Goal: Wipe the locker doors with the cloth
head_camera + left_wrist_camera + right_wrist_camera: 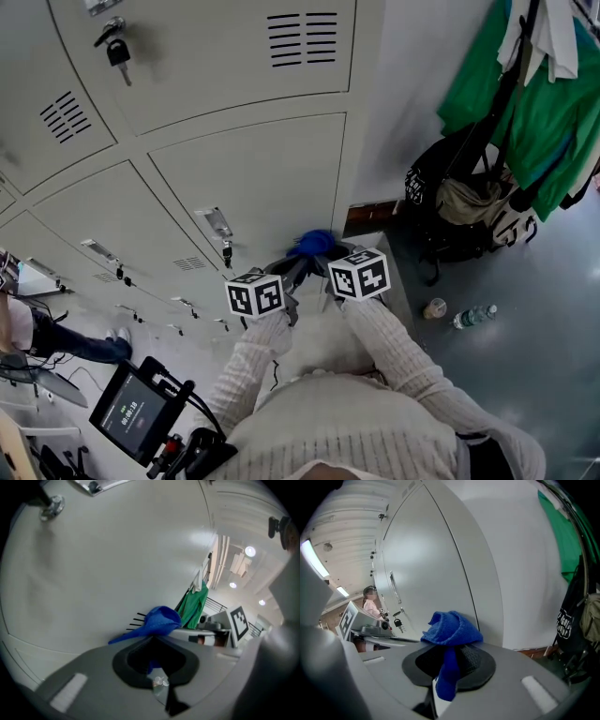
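Grips the crumpled blue terry cloth [452, 627] in the right hand-held gripper [449, 648], jaws clenched on a hanging fold with the bunch standing above the tips. Nips a strip of the same cloth in the left hand-held gripper [157, 639], jaws likewise closed. Holds the cloth low down, close to the bottom right corner of the pale grey metal locker door [253, 178]; cannot tell whether touching. Shows no streak, damp patch or dust line on any door, so nothing marks a part as wiped. Judged from that: wiping in hand, with the upper doors [216, 56] and those further left probably left to do.
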Demonstrator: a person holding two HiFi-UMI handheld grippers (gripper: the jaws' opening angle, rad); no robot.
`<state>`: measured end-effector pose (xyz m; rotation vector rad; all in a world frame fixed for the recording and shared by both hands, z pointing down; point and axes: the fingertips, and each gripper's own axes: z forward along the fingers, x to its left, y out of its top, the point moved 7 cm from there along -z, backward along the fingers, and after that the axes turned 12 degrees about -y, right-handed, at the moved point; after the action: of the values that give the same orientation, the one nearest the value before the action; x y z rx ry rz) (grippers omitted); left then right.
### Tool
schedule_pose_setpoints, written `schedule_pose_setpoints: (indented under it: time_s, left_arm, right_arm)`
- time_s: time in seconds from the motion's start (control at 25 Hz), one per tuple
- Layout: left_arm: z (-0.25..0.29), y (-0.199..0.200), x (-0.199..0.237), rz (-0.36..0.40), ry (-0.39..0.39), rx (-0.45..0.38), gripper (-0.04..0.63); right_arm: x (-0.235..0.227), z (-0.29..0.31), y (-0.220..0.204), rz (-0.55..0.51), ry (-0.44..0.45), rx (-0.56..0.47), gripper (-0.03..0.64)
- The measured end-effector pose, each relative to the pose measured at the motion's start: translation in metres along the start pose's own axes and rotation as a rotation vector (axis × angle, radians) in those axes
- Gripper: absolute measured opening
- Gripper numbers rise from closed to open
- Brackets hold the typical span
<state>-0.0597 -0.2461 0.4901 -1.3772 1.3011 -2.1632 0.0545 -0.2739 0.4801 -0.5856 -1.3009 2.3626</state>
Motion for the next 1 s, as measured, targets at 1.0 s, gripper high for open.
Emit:
schedule_pose_setpoints:
  time_s: [1.0]
  left_arm:
    - [-0.092,-0.011,-0.113,0.274,-0.132,-0.08,0.006]
  right_arm:
    - [0.078,-0.118,-0.013,0.024,0.266,-0.307,0.043]
